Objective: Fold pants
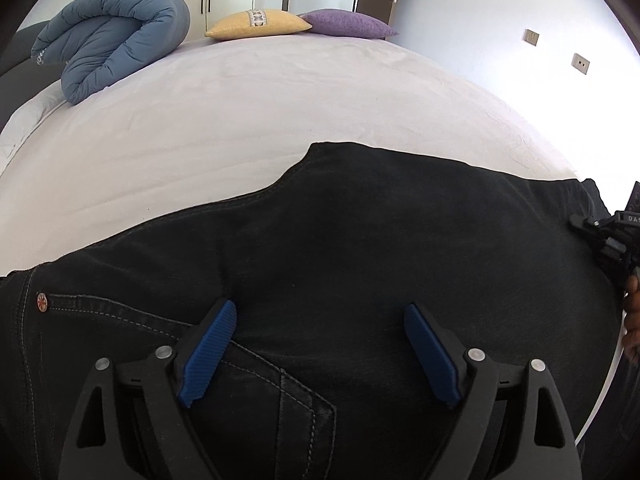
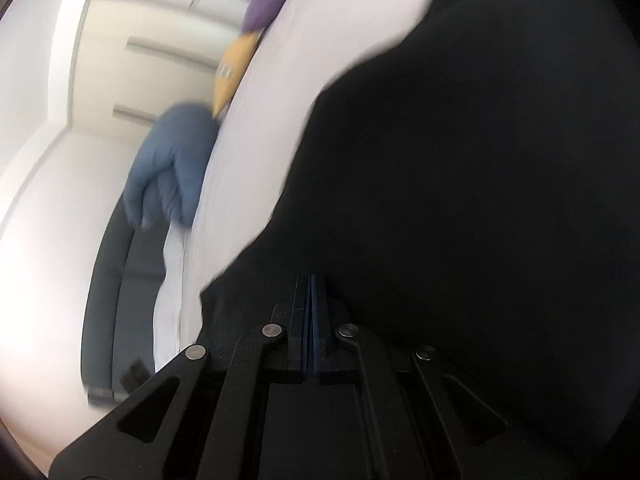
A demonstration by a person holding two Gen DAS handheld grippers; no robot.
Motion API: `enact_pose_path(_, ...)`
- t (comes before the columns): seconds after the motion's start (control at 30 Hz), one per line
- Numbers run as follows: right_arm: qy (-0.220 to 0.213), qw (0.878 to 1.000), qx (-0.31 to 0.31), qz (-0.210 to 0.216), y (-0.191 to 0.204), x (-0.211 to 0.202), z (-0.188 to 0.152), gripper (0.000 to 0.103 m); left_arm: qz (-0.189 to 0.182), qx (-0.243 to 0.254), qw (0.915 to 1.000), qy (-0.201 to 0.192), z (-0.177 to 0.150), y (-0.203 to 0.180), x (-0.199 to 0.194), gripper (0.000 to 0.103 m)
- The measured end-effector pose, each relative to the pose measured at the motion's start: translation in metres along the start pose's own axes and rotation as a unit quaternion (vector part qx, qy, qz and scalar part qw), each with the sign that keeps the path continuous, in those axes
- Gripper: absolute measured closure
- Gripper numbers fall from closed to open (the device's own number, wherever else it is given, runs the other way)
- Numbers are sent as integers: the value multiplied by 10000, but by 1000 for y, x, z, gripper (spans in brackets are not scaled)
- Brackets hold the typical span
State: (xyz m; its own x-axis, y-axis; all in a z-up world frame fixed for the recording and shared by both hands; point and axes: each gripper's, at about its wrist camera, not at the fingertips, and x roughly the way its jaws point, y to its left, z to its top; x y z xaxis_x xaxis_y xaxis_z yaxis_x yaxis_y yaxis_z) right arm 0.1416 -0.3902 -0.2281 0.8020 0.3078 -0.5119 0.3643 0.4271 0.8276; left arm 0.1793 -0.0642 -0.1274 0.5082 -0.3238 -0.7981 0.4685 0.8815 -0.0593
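Black denim: the jeans (image 1: 360, 248) lie flat on the white bed sheet (image 1: 240, 112), directly under and ahead of the left gripper (image 1: 320, 354). Its blue pads stand wide apart, nothing between them, a back pocket (image 1: 276, 384) just beneath. Long axis runs crosswise to its fingers. Right gripper (image 2: 312, 320) fully closed; blurred view, whether it pinches cloth I cannot tell.

**Colours on the bed**

Pants (image 1: 360, 240) black, pale contrast stitching, coppery rivet (image 1: 42, 302); bed sheet (image 1: 240, 112) pale lilac-white; quilted duvet (image 1: 116, 36) far left blue; pillows yellow (image 1: 256, 24) and purple (image 1: 348, 24); gripper pads (image 1: 210, 354) ribbed blue.
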Motion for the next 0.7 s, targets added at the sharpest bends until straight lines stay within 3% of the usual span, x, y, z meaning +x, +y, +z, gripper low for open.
enact_pose_path(0.17, -808, 9953, 513, -116, -56, -71, 27, 103, 72, 26, 10000, -7, -2, -4, -2, 15)
enact_pose_path(0.3, -1111, 9923, 493, -245, -69, -98, 19, 103, 136, 6, 9999, 32, -1, -8, -4, 15)
enact_pose_path(0.4, -1378, 9866, 846, -214, -83, -117, 14, 103, 248, -121, 9995, 165, 10, -14, -13, 16)
enact_pose_path(0.5, -1430, 9848, 967, -193, -90, -124, 15, 103, -370, -593, 9974, -153, 26, -24, -27, 16)
enact_pose_path(0.6, -1479, 9852, 667, -556, -85, -125, 12, 103, -1106, -753, 9910, -83, 47, -58, -11, 20)
enact_pose_path(0.67, -1505, 9847, 610, -637, -88, -130, 13, 103, -1645, -643, 9842, 152, 55, -90, 14, 46)
enact_pose_path(0.7, -1489, 9848, 632, -637, -85, -123, 13, 103, -1717, -539, 9829, 380, 55, -104, 29, 54)
